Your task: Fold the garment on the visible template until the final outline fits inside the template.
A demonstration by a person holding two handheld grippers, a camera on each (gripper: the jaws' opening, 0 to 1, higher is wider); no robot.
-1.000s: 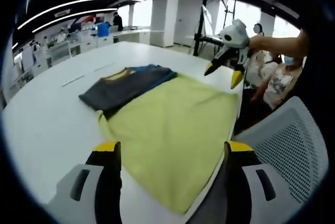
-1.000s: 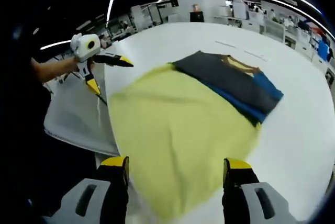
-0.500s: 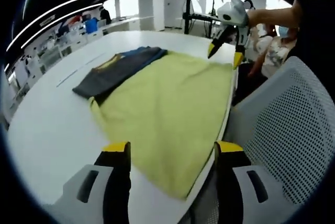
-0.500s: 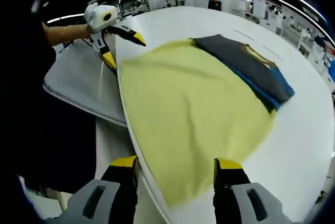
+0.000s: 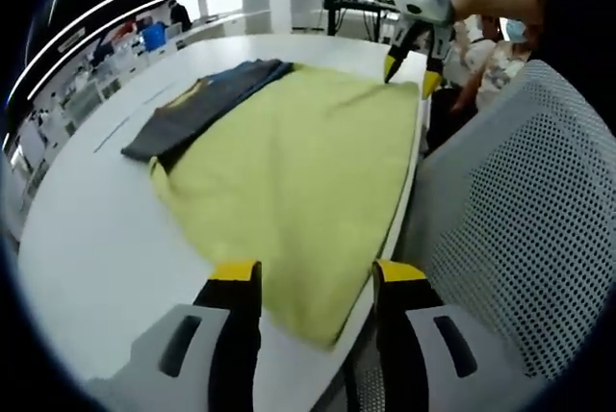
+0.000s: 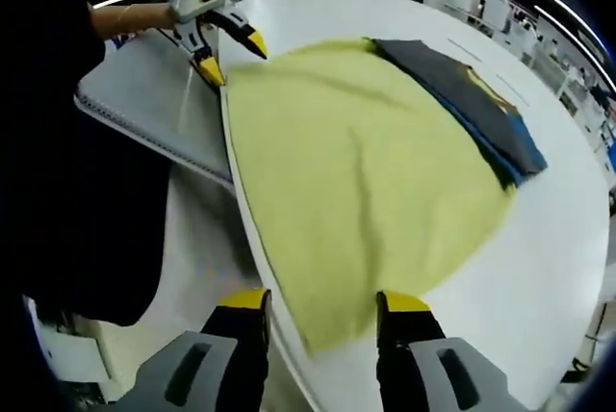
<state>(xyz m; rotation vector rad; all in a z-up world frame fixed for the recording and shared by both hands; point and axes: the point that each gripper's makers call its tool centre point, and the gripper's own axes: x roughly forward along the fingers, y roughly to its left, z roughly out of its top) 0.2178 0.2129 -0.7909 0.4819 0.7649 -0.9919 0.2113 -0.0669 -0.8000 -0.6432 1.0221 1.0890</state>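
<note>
Left tongs (image 5: 310, 282): jaws apart, nothing between them, poised over the near corner of the yellow cloth (image 5: 298, 157) at the table (image 5: 87, 239) edge. Seen also in the right gripper view (image 6: 229, 54), jaws spread, tips at the far corner of the cloth by the table rim, held by a hand (image 6: 144, 15). Right tongs (image 6: 320, 311): jaws apart, empty, straddling the near corner of the yellow cloth (image 6: 366, 162) where it reaches the rim. Seen also in the left gripper view (image 5: 406, 64), jaws open, tips at the far cloth corner. Yellow cloth spread flat on the white round table, one side running along the edge. Dark grey garment (image 5: 197, 109) with blue and yellow parts, folded, lying at the far side of the cloth, partly overlapping it; same garment (image 6: 472, 104) in the right gripper view. Mesh chair back (image 5: 510, 219) just beside the table edge.
</note>
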